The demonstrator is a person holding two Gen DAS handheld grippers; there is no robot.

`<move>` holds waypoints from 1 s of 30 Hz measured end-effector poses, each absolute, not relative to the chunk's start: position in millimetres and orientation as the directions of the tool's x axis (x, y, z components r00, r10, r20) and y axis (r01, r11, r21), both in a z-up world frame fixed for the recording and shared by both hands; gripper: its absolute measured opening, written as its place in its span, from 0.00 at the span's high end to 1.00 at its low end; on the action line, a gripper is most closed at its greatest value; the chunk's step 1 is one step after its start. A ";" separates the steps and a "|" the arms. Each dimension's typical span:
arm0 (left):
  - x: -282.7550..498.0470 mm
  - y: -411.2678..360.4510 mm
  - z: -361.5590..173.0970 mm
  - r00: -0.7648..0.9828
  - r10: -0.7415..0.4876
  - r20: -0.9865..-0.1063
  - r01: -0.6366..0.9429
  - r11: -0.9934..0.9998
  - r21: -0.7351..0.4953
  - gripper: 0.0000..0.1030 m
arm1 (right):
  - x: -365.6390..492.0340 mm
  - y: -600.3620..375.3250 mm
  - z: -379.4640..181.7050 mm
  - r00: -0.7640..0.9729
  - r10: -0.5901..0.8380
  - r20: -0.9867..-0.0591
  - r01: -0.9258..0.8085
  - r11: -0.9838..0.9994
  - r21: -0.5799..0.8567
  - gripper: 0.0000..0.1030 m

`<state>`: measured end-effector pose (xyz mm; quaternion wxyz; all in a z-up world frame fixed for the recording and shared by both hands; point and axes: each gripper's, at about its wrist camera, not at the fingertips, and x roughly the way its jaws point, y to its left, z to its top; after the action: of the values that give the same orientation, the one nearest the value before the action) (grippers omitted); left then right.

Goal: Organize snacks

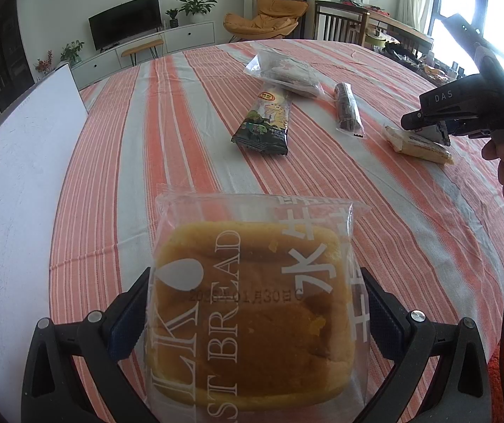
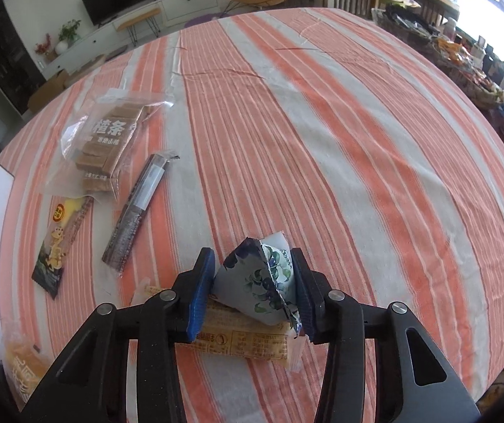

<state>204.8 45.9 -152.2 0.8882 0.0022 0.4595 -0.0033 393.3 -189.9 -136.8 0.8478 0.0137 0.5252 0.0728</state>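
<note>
While the right gripper's (image 2: 253,290) frame is hiding part of a yellow wafer pack (image 2: 248,342) lying on the striped tablecloth (image 2: 357,141) near its right edge, its narrowed jaws are pinching a crumpled blue leaf-print packet (image 2: 259,278) above it. Nearer the front edge, the left gripper (image 1: 252,313) is clamping a bagged bread loaf (image 1: 248,303), its lower end being cut off.

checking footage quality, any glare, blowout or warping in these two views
Left wrist view: the window is blown out white, and the tablecloth stripes bow with fisheye curve. Right wrist view: dark corner vignetting, the same curved stripes, and the floral packet is sharp.
</note>
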 end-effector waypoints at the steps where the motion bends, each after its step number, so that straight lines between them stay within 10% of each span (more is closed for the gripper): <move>1: 204.7 45.9 -152.2 0.578 -0.004 -0.816 0.008 1.000 0.001 0.00 | 392.8 -192.4 -135.6 0.441 0.142 -0.886 -0.098 0.989 0.110 0.64; 21: 205.2 45.8 -152.5 0.578 -0.004 -0.816 0.008 1.000 0.000 0.00 | 258.4 -186.4 -120.2 0.395 0.320 -0.861 -0.188 0.946 0.266 0.67; 26: 205.3 45.6 -152.6 0.578 -0.005 -0.816 0.008 1.000 0.000 0.00 | 248.7 -201.1 -134.3 0.431 0.356 -0.829 -0.110 0.933 0.343 0.38; 30: 205.3 45.7 -152.6 0.578 -0.005 -0.816 0.008 1.000 0.000 0.00 | 239.5 -228.0 -130.6 0.483 0.406 -0.776 -0.028 0.892 0.450 0.36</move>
<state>205.3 45.7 -152.6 0.8882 0.0018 0.4595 -0.0037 239.5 -228.0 -130.6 0.8393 0.1925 0.4918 0.1293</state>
